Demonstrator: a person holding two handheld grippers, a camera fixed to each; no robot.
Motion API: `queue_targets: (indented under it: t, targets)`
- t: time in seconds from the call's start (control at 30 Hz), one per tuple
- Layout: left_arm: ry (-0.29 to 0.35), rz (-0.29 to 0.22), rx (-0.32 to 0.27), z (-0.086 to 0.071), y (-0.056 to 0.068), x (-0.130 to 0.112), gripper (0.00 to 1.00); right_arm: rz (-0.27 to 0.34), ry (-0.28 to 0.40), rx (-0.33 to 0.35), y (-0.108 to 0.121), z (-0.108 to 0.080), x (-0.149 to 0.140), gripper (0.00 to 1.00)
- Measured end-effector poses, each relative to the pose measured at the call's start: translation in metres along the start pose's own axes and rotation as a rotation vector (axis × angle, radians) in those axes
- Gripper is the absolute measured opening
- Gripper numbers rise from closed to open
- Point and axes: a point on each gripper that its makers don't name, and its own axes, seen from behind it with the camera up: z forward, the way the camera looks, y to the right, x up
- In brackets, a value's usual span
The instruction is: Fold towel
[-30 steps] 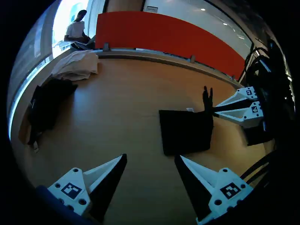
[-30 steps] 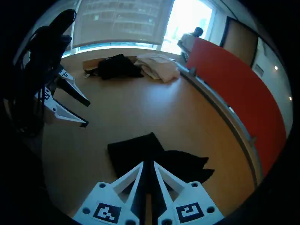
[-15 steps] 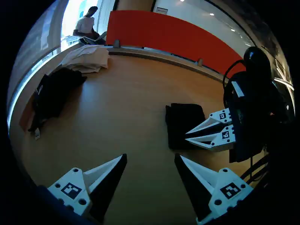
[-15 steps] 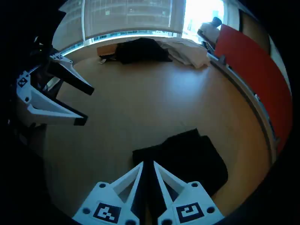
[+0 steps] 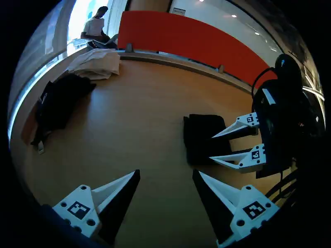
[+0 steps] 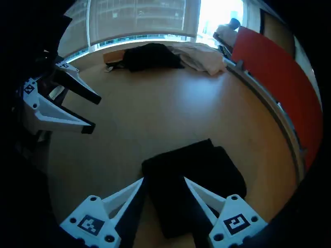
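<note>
Since half a second ago the right tongs (image 6: 164,182) have let go. Their fingers, then pressed together on the towel (image 6: 194,173), now stand spread wide with the cloth lying free between them. The towel itself looks to have stayed where it was.

It is a black towel, folded into a compact, roughly rectangular pad. It lies flat on the wooden counter (image 5: 136,124), toward the side where a red partition (image 5: 190,39) runs along the far edge. In the left gripper view the right tongs reach in from the right with their two white fingers apart, both tips over the towel's near edge. Whether the tips touch the cloth cannot be told.

The left tongs (image 5: 165,194) are spread as well and hold nothing. They sit over bare wood, apart from the towel, which lies ahead of them and to their right. In the right gripper view they show at the left edge, fingers parted and pointing across the counter.

At the far end of the counter, well apart from the towel, a heap of pale cloth (image 5: 95,64) lies just beside a heap of black cloth (image 5: 60,103). Both are below a bright window (image 6: 136,18). A person (image 5: 95,27) sits beyond the partition's end, near the pale heap.
</note>
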Motion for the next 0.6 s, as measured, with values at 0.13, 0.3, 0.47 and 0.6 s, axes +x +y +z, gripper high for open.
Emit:
queue_targets:
  t: [0.13, 0.3, 0.47, 0.6]
  targets:
    - [0.0, 0.006, -0.002, 0.001, 0.001, 0.0, 0.94, 0.02, 0.003, -0.016, 0.004, -0.006, -0.003, 0.57]
    - [-0.001, 0.011, -0.002, 0.003, 0.002, 0.001, 0.94, 0.049, -0.003, -0.041, 0.008, -0.017, -0.017, 0.57]
    - [0.002, 0.011, -0.003, 0.004, 0.003, 0.004, 0.94, 0.083, -0.029, -0.069, 0.012, -0.031, -0.041, 0.61]
    - [0.002, 0.011, -0.008, 0.005, 0.005, 0.005, 0.94, 0.115, -0.044, -0.094, 0.014, -0.044, -0.06, 0.61]
